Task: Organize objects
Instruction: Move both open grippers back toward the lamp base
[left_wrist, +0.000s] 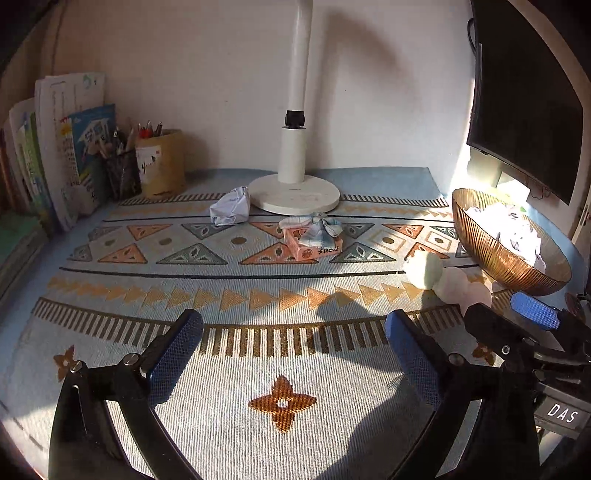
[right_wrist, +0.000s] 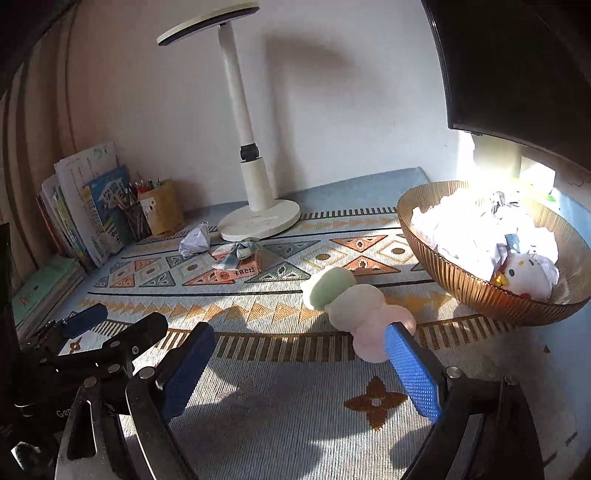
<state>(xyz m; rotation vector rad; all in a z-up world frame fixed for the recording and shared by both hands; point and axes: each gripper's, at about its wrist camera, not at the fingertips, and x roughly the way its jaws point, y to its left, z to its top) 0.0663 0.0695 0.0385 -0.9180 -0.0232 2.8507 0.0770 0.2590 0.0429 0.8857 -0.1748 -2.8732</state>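
Left gripper (left_wrist: 293, 350): fingers spread wide over the patterned mat (left_wrist: 229, 398), nothing between the blue pads (left_wrist: 173, 360).
Right gripper (right_wrist: 299, 373): fingers also spread wide and empty; the tip of its right finger (right_wrist: 410, 369) lies in front of the pink end of the plush skewer toy (right_wrist: 354, 306), and I cannot tell whether it touches.
Both grippers: side by side, low over the near part of the mat, each showing at the edge of the other's view.
Plush skewer toy: lies flat on the mat, three soft balls in a row, green, white, pink, just left of the bowl (right_wrist: 480, 291).
Bowl: amber ribbed glass, on the right of the desk, filled with crumpled white paper (right_wrist: 461, 236) and a small white plush chick (right_wrist: 528, 273) against its near wall.
Crumpled paper ball (left_wrist: 229, 211): loose on the mat, close to the lamp's (left_wrist: 293, 147) round base on its left.
Pink box (left_wrist: 314, 248): in front of the lamp base, mid-mat, with a plaid fabric bow (left_wrist: 320, 229) resting on top.
Lamp: white, upright at the back of the desk.
Pen holders (left_wrist: 151, 168): back left corner, full of pens and pencils.
Books (left_wrist: 70, 147): standing against the left wall beside the holders.
Monitor (left_wrist: 524, 96): dark screen, upper right above the bowl.
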